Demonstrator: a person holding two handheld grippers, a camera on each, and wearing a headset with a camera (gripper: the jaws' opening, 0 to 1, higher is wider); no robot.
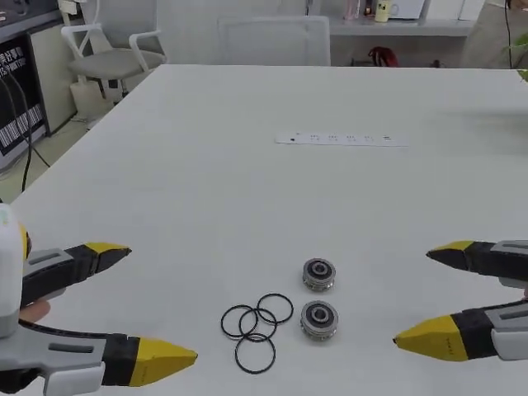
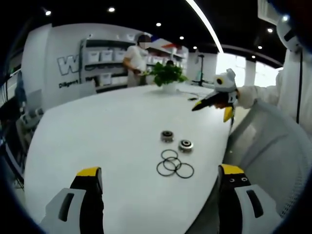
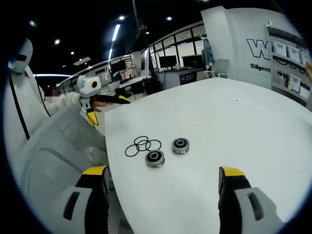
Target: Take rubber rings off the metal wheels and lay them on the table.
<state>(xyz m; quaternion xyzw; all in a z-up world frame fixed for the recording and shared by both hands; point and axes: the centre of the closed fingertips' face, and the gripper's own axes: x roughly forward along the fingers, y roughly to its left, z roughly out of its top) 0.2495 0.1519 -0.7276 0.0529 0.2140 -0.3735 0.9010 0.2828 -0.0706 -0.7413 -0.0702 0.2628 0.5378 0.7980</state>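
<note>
Grippers: left gripper, near left, and right gripper, near right, both spread wide, holding nothing. Four rubber rings lie just left of two metal wheels.

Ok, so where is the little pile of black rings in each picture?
Head view: the rubber rings lie low in the middle, just left of the metal wheels.
Left gripper view: the rubber rings sit just below centre, under the metal wheels.
Right gripper view: the rubber rings sit left of centre, left of the metal wheels.
Shared landmark: the two metal wheels beside the pile.
</note>
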